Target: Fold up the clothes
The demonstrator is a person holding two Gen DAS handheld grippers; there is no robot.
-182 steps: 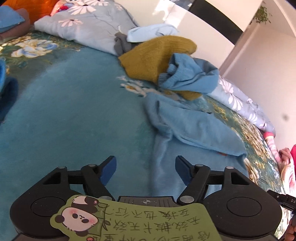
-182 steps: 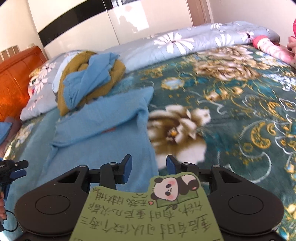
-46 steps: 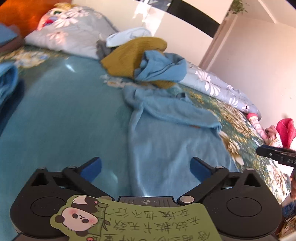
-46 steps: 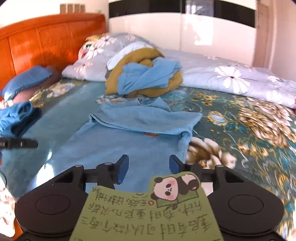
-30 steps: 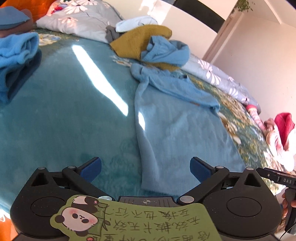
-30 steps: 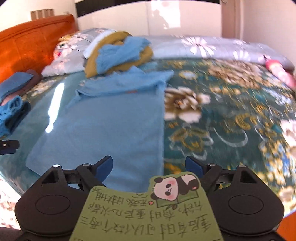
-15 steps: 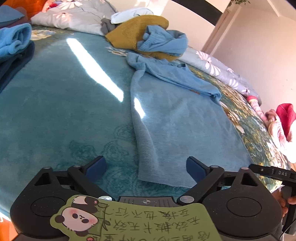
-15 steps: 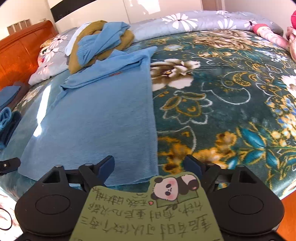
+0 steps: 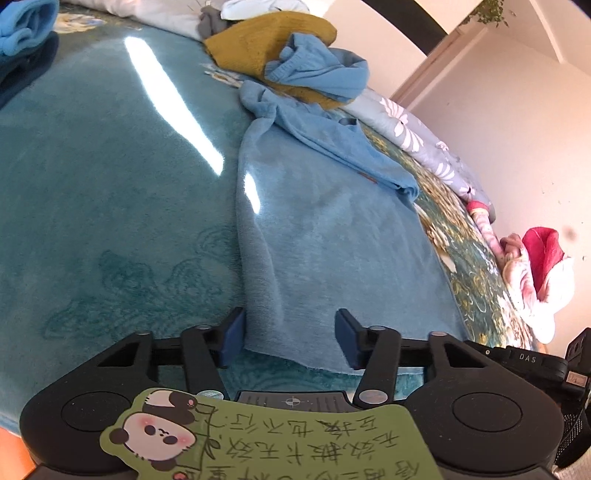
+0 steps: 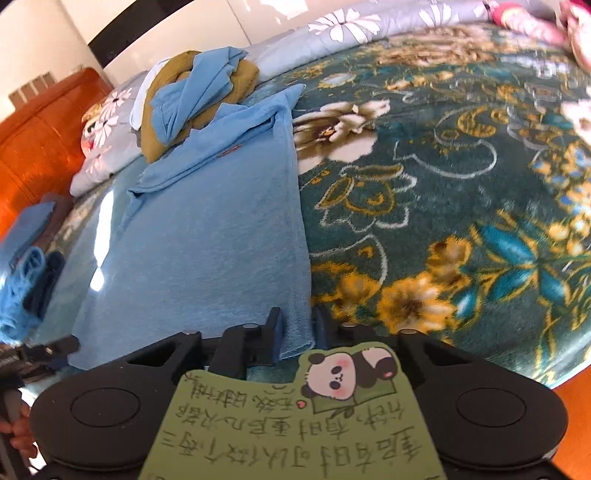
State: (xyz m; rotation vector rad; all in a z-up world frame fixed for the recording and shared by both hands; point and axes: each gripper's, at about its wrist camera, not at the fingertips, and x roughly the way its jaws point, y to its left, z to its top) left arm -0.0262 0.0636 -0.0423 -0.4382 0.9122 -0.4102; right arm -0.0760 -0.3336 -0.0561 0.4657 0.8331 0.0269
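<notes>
A light blue garment [image 9: 332, 236] lies flat along the bed [image 9: 110, 192], its hem at the near edge and its folded sleeves at the far end.

From the left wrist view: a folded blue stack [image 9: 22, 33] sits at the far left. Between it and the garment's left edge the teal blanket is bare and wide, crossed by a bright streak of sun. The left gripper [image 9: 290, 338] is at the near left corner of the hem. Its jaws are closing, with the corner between them; the left finger is at the garment's left edge, the right finger is over the hem, and the pads do not yet press the cloth. At the far end a pile [image 9: 291, 59] of mustard and blue clothes touches the garment's collar end. To the right, a grey flowered quilt [image 9: 424, 140] runs along the far side, and a pink and red bundle [image 9: 535, 266] lies at the right edge.

From the right wrist view: the garment's right edge runs straight from far to near. The right gripper [image 10: 297, 334] is at the near right corner, its jaws closing, nearly together around the hem corner; whether the pads already pinch it I cannot tell. Right of that edge the flowered blanket [image 10: 461, 184] is open as far as the bed's near edge.
</notes>
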